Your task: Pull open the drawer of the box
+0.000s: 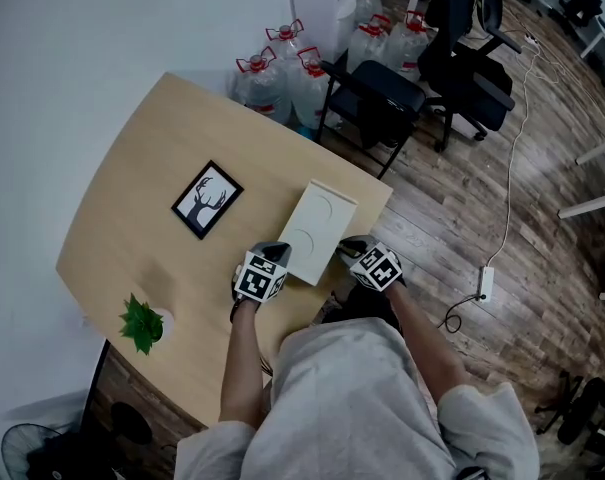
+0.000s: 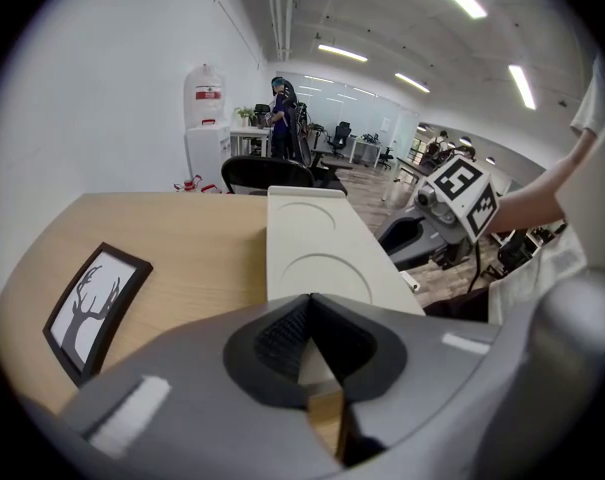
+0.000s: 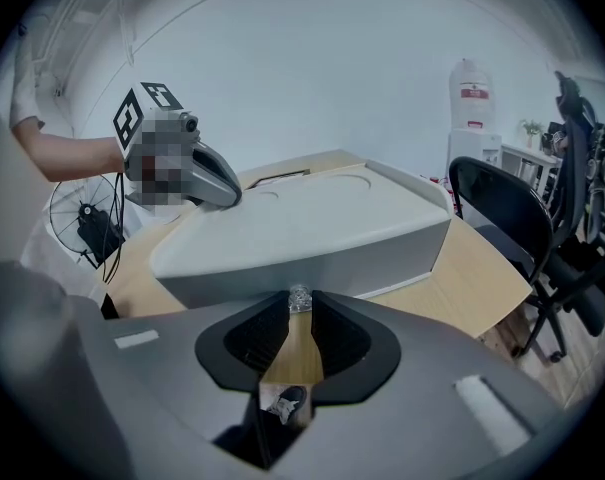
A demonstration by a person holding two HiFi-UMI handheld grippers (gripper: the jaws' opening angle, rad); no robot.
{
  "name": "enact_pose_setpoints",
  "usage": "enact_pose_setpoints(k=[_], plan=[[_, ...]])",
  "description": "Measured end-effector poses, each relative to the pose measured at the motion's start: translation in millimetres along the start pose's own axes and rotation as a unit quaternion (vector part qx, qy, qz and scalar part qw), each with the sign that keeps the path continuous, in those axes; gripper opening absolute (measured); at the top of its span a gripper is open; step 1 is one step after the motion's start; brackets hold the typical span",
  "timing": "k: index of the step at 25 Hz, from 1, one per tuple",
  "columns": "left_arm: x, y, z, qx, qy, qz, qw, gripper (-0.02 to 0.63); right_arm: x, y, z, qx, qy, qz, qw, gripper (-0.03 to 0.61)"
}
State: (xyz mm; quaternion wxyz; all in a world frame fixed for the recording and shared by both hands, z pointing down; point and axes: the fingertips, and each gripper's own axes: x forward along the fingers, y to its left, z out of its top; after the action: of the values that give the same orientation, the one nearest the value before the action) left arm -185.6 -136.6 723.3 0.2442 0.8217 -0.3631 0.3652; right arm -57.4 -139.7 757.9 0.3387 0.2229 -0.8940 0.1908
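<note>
A cream box (image 1: 317, 230) with two round dents in its lid lies on the wooden table (image 1: 142, 178). My left gripper (image 1: 278, 255) is shut, its tips resting at the near left end of the box (image 2: 307, 253). At the box's long right side my right gripper (image 1: 348, 247) has its jaws closed on a small clear knob (image 3: 300, 299) on the grey drawer front (image 3: 312, 268). The drawer front looks flush with the box. In the right gripper view the left gripper (image 3: 204, 176) lies on the box's far end.
A framed deer picture (image 1: 207, 199) lies left of the box, a small green plant (image 1: 142, 323) near the table's front left. Beyond the table's far edge stand water bottles (image 1: 282, 68), a black chair (image 1: 377, 98) and an office chair (image 1: 472, 68).
</note>
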Motion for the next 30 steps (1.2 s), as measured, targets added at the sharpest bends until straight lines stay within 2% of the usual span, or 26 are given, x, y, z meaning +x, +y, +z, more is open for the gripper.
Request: enact_pose_setpoints(k=[30], plan=[[1.3,2.9,-0.2,-0.003,-0.001,0.011,0.9999,0.052,-8.8,-1.6,-8.5,-0.003,0.003,0.001,1.000,0.069]])
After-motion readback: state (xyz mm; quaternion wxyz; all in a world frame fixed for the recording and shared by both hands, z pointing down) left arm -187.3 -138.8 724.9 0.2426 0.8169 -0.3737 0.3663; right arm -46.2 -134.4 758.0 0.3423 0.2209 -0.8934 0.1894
